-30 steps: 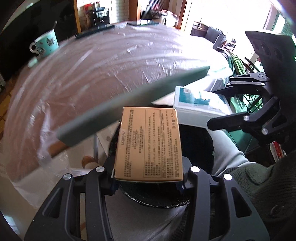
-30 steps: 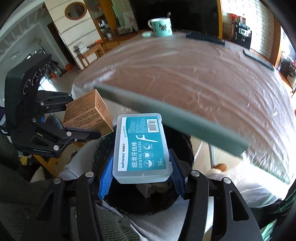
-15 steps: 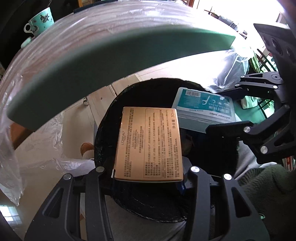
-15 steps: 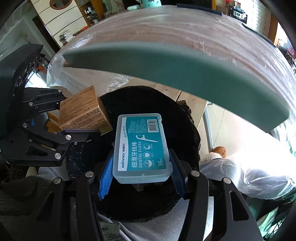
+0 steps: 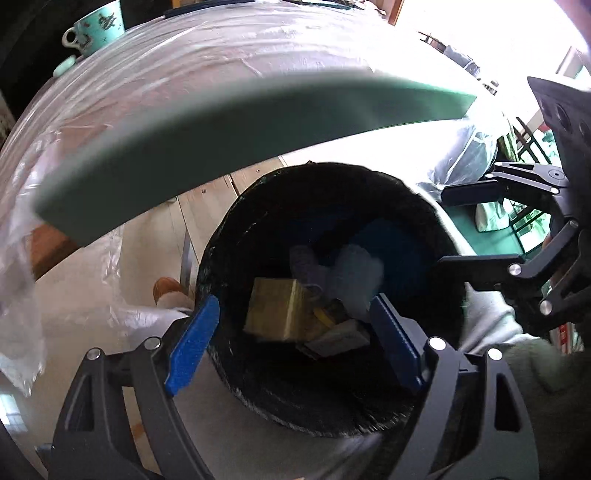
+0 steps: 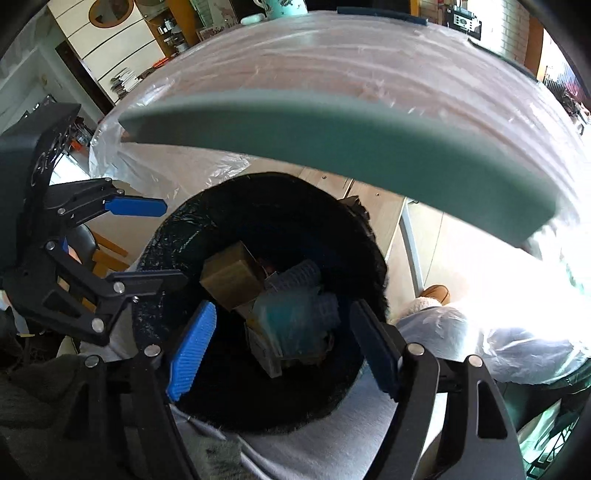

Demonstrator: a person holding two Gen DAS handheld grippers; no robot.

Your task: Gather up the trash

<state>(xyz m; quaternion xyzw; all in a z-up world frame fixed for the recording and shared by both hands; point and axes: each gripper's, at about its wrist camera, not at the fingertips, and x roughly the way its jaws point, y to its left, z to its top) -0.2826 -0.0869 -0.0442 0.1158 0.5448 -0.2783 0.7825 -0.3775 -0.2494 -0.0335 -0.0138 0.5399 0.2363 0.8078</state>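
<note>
A: Where's the trash?
B: In the black bin (image 5: 424, 206). The tan box (image 5: 275, 310) lies tilted; the floss case (image 6: 291, 317) is blurred.
A: Grippers?
B: The left gripper (image 5: 295, 347) and the right gripper (image 6: 282, 341) both point steeply down over the bin, jaws opening, nothing between them.

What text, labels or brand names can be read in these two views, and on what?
None legible.
Tan carton in the black bin: print blurred.
Teal-labelled plastic box: label blurred.
Mug on the table: pattern only, no words.
</note>
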